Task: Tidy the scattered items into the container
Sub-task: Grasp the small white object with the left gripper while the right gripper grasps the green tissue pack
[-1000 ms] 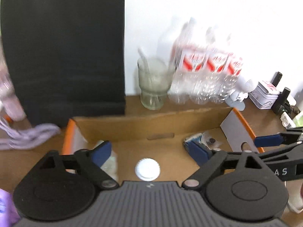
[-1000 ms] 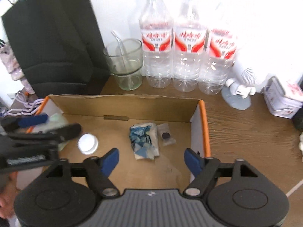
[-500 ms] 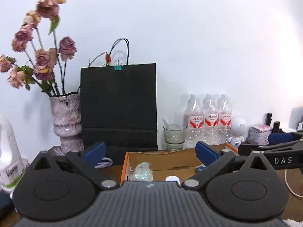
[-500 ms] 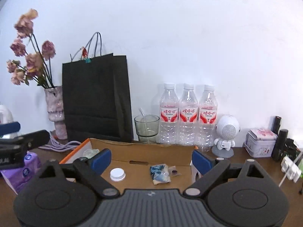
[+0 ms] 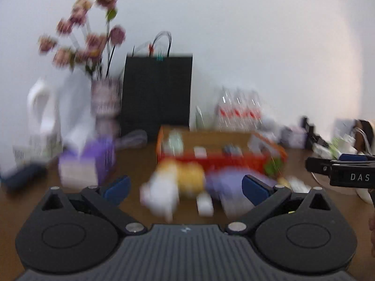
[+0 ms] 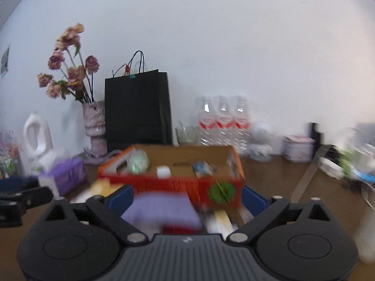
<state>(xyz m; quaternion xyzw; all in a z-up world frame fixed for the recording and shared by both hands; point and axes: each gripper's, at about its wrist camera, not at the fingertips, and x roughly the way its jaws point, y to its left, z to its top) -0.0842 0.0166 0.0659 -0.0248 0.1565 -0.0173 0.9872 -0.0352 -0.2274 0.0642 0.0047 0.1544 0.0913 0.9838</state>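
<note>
An open cardboard box (image 6: 187, 155) with a red front (image 5: 234, 159) stands mid-table. Inside lie a white cap (image 6: 163, 171), a blue crumpled wrapper (image 6: 201, 166) and a clear green packet (image 6: 138, 161). In front of the box, blurred, lie a white and yellow item (image 5: 178, 185), a purple pack (image 6: 161, 207) and small white pieces (image 5: 205, 205). My left gripper (image 5: 185, 188) is open and empty, pulled back from the box. My right gripper (image 6: 187, 197) is open and empty, with the purple pack between its fingers' lines.
Behind the box stand a black paper bag (image 6: 137, 111), a vase of dried flowers (image 6: 95, 124), a glass (image 6: 186, 134) and three water bottles (image 6: 222, 121). A purple tissue pack (image 6: 66, 174) and white jug (image 6: 37, 138) are left. Tins and clutter (image 6: 297, 148) are right.
Both grippers have pulled back and away from the box. The box's red front and loose items in front of it have come into view. Both views are now motion-blurred.
</note>
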